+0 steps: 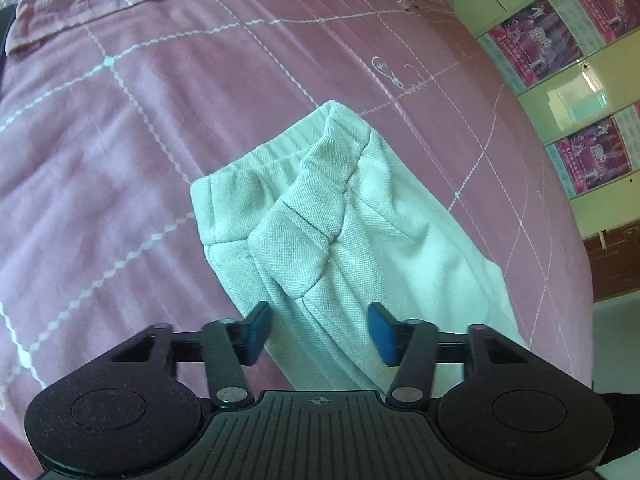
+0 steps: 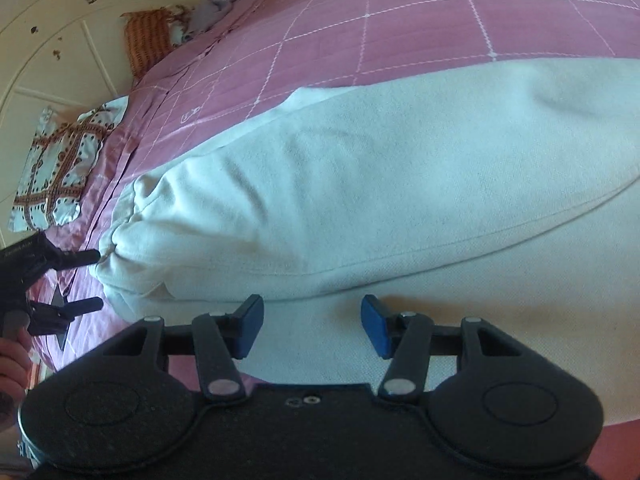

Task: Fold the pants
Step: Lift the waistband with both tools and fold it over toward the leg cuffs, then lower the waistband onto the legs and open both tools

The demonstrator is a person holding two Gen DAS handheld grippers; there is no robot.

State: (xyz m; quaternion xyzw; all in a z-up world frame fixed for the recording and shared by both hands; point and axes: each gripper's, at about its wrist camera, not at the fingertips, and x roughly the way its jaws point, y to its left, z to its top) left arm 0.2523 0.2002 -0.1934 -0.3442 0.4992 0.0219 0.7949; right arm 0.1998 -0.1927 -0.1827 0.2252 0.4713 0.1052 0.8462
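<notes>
Both grippers, left gripper (image 1: 319, 326) and right gripper (image 2: 312, 326), hover with jaws apart, gripping nothing, just above the near edge of the white pants (image 2: 360, 184) on the pink bedspread (image 1: 120, 140).

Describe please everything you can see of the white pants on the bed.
The white pants are of a thick, woven-looking cotton-like cloth, pale and slightly creased. They lie flat on the pink quilted bedspread. In the left wrist view the leg ends with stitched cuffs lie stacked, one turned over the other. In the right wrist view a long seam runs along the cloth. Both pairs of jaws stand open above the cloth, gripping nothing.
</notes>
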